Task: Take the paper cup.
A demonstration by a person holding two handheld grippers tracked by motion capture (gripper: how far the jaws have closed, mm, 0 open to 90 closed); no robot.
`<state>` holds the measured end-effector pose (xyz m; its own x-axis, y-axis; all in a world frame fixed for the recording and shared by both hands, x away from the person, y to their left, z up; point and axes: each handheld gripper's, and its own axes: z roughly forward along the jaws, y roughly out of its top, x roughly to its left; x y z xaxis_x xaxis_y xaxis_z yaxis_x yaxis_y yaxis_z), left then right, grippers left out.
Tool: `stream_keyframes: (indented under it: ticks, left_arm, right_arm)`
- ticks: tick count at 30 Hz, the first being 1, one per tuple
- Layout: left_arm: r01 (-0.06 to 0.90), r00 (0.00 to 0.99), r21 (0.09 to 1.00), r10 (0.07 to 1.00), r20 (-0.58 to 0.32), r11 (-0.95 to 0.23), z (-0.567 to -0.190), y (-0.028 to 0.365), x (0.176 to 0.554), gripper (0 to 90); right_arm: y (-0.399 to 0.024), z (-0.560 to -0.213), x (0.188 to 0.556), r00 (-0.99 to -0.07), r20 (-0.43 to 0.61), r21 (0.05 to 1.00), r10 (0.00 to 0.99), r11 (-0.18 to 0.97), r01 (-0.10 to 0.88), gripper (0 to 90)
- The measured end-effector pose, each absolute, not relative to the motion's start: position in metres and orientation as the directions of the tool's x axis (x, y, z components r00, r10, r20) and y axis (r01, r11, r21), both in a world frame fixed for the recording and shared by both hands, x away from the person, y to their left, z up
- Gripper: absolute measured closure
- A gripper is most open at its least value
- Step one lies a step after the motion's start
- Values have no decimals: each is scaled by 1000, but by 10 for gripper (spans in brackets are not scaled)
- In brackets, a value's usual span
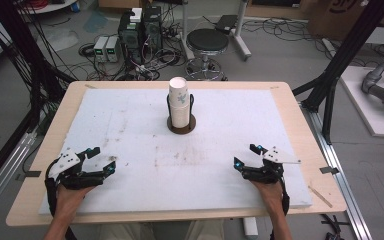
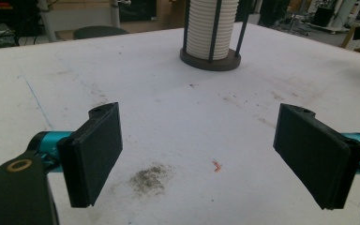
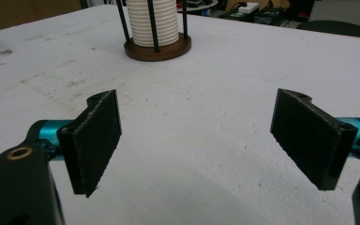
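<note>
Cluttered lab floor beyond the far edge: computer towers point(image 1: 141, 31), a round black stool point(image 1: 207, 42), tangled cables, black frame struts at both sides. Nearer, a pale wooden table point(image 1: 300, 130) topped with a white foam sheet point(image 1: 130, 130), scuffed and smudged, with a dark grey smear point(image 2: 150, 178) and a small red fleck point(image 2: 216, 165) just ahead of the left jaws.

At far centre of the sheet, a stack of paper cups point(image 1: 179, 102), upright inside a dark round-based holder point(image 1: 181, 124) with thin black posts around it. Well apart from both grippers. Likely very light, thin-walled and easily crushed; nested rims probably snug, so the top cup may drag its neighbour along. Best taken at the top cup's wall just under the rim, above the posts, with gentle pressure only.

Left gripper point(image 1: 100, 159) at near left, resting low over the sheet, jaws spread apart with nothing between them. Right gripper point(image 1: 246, 156) at near right, jaws likewise released, wide and empty. Both pointed toward the stack.
</note>
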<state>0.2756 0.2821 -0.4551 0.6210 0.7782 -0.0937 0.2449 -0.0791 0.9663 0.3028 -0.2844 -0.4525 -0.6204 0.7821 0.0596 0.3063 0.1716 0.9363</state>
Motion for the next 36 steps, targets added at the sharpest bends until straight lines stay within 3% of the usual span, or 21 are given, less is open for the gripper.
stream_keyframes:
  ticks: [27, 36]
  left_arm:
    - [256, 622, 964, 776, -104, -76, -455, 282, 277, 157]
    - [264, 624, 962, 774, -111, -75, -455, 282, 278, 157]
  right_arm:
    - [-283, -451, 304, -628, 60, 930, 776, 185, 316, 167]
    - [-273, -421, 310, -656, 37, 935, 754, 205, 289, 167]
